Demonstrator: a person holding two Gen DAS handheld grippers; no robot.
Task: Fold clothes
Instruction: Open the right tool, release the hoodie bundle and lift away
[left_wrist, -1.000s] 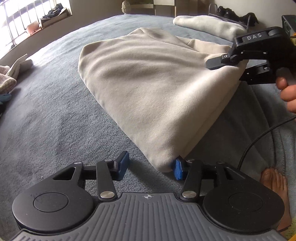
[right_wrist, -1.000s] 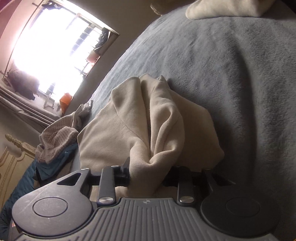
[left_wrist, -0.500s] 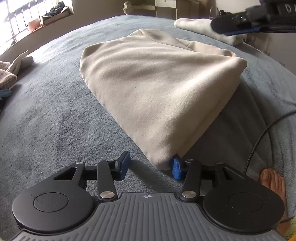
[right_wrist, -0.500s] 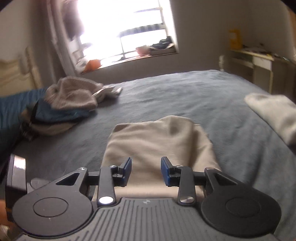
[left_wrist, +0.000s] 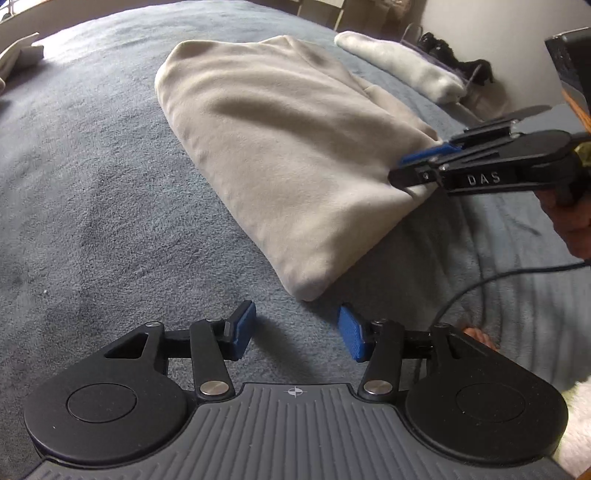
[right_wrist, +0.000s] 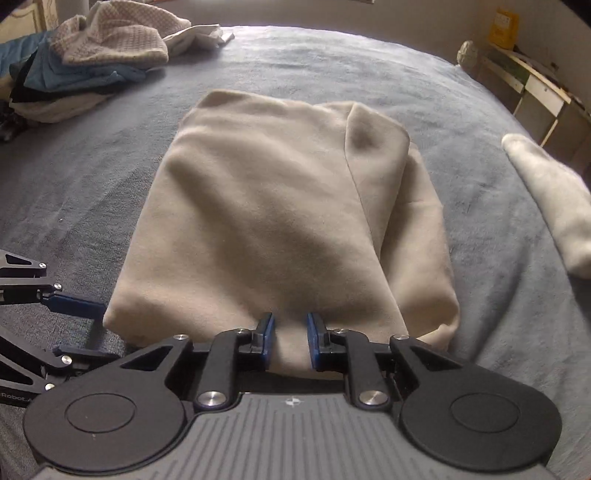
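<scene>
Beige garment (right_wrist: 266, 206) lies on the grey-blue bed (left_wrist: 92, 192) as a thick, layered rectangle, roughly mid-bed, its near edge towards the side where the person stands. One narrower layer runs along its right side and sits a little out of line with the rest. Right claw (right_wrist: 290, 338) is down at that near edge, blue fingers part-closed with cloth between them, though I cannot tell whether they pinch it. Left claw (left_wrist: 295, 332) is released, fingers spread wide, just off the bundle's near corner and touching nothing. Judging by the shape, this piece looks mostly folded; it could take one more fold or a tidy of that offset layer, or it could be ready to set aside. Loose clothes (right_wrist: 85, 62) are heaped by the bed's far left corner, and a pale garment (right_wrist: 554, 199) lies along the right edge.
</scene>
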